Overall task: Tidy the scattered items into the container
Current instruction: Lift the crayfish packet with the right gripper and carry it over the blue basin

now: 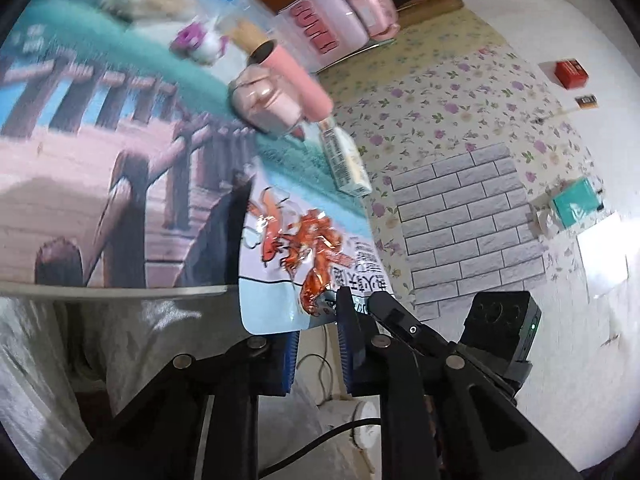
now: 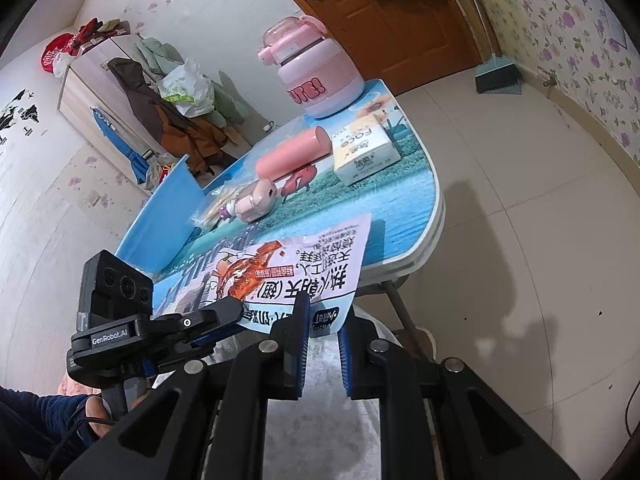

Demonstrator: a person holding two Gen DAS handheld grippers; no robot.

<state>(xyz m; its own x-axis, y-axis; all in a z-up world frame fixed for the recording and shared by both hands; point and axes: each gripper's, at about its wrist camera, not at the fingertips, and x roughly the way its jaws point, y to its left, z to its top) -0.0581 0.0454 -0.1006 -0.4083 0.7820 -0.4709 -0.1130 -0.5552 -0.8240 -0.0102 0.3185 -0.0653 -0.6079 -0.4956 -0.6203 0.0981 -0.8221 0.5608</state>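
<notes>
A white snack bag with a red crayfish picture (image 1: pixel 296 256) lies at the table's near edge and overhangs it; it also shows in the right wrist view (image 2: pixel 296 268). My left gripper (image 1: pixel 316 312) is open, its fingers on either side of the bag's overhanging edge. My right gripper (image 2: pixel 322 320) is open, its fingers around the bag's lower edge. The left gripper (image 2: pixel 224 312) shows at that bag's left side in the right wrist view. A blue basin (image 2: pixel 168 208) stands at the table's left. A pink tube (image 2: pixel 292 152), a pink toy (image 2: pixel 256 200) and a tissue pack (image 2: pixel 364 148) lie on the table.
A big pink bottle (image 2: pixel 316 76) stands at the table's far end. A clear bag of sticks (image 2: pixel 216 208) lies by the basin. The table's rounded edge (image 2: pixel 436 208) drops to a tiled floor on the right. A wardrobe with clothes stands behind.
</notes>
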